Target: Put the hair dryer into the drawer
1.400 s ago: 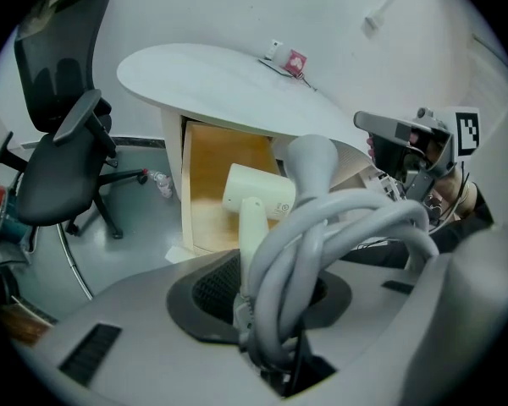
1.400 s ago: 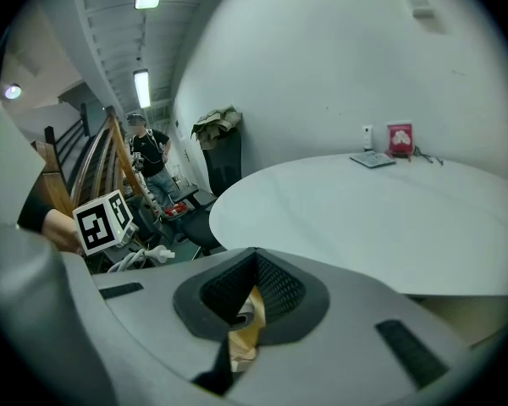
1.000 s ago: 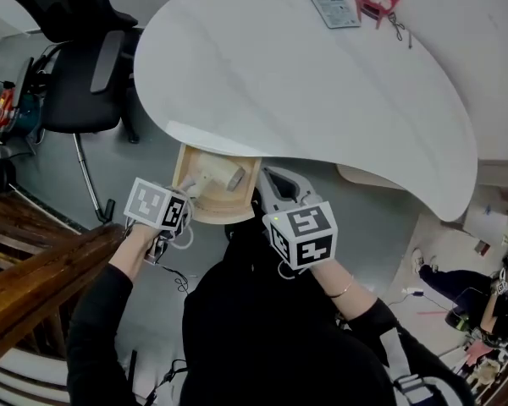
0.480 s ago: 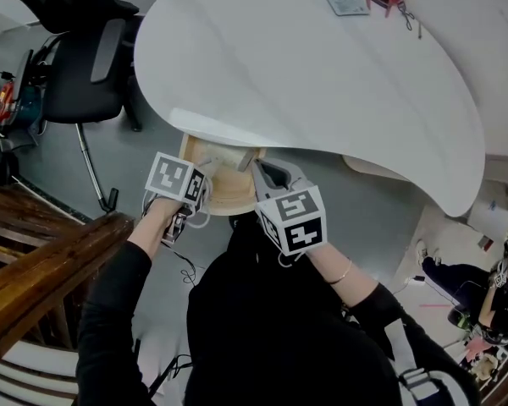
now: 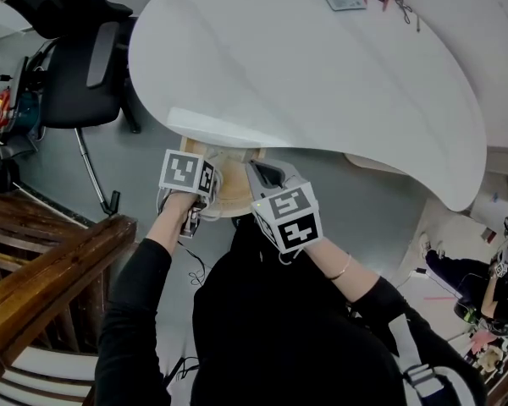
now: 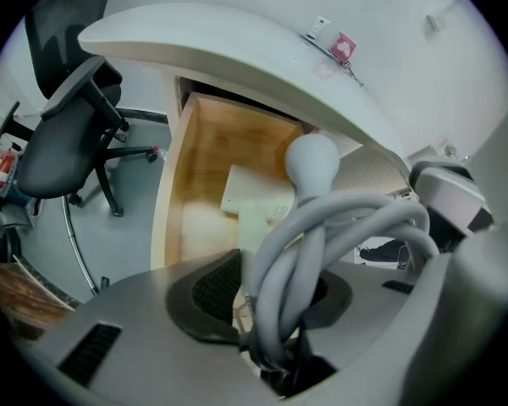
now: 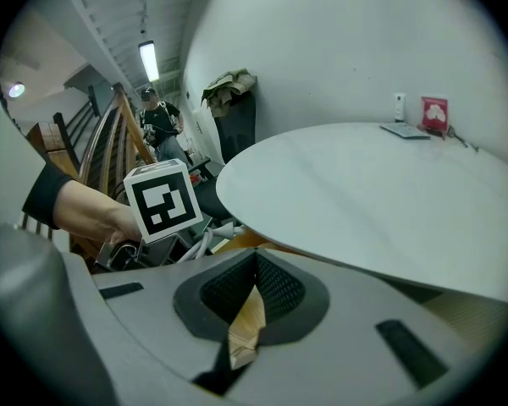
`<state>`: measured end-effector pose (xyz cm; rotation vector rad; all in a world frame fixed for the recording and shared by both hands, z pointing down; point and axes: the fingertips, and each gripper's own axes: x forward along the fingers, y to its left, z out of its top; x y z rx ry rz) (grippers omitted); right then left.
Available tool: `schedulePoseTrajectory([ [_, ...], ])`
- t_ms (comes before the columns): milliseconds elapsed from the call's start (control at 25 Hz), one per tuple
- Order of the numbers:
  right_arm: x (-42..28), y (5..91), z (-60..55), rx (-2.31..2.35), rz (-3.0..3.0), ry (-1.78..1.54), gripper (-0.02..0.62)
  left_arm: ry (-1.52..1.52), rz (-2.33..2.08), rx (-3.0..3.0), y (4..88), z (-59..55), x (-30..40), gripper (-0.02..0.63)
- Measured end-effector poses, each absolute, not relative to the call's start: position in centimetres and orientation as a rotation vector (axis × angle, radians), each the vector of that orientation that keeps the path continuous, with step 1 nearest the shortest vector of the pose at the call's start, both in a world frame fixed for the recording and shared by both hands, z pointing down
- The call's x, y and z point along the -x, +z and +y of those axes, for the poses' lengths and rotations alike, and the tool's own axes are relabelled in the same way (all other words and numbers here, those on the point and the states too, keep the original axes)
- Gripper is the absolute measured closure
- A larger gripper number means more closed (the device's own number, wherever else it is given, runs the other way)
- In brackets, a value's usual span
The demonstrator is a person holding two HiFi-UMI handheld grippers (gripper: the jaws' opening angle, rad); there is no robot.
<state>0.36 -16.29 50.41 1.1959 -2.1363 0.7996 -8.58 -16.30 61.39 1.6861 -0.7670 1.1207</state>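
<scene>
Holding the hair dryer (image 6: 311, 163) by its coiled cord (image 6: 347, 222), the left gripper (image 6: 275, 311) is clamped tight. The dryer hangs over the open drawer (image 6: 195, 167) under the desk (image 6: 237, 41). The right gripper (image 7: 241, 320) is closed, apparently on the drawer's wooden edge. Best to steady the drawer, lay the dryer flat and tuck the cord inside before letting go.

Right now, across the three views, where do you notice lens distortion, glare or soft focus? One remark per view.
Left gripper view: fisheye bows the table edge, the cable close to the lens is soft, glare whitens the drawer floor. Right gripper view: black corners, a ceiling light blows out. Head view: even light, little bending.
</scene>
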Motion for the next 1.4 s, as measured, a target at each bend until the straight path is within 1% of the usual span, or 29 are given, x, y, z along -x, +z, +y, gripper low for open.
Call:
schedulePoseTrajectory([
  [360, 0.2, 50.9, -16.4, -1.176, -2.127, 0.810, 0.591, 1.084, -0.822, -1.658, 62.5, -17.3, 7.9, 0.465],
  [880, 0.3, 51.7, -16.5, -1.155, -2.104, 0.810, 0.591, 0.944, -0.940, -1.661, 63.5, -19.2, 7.3, 0.468],
  [1400, 0.0, 52.4, -16.6, -1.144, -2.073, 0.807, 0.591, 0.971, -0.974, -1.673, 65.3, -19.0, 6.9, 0.468],
])
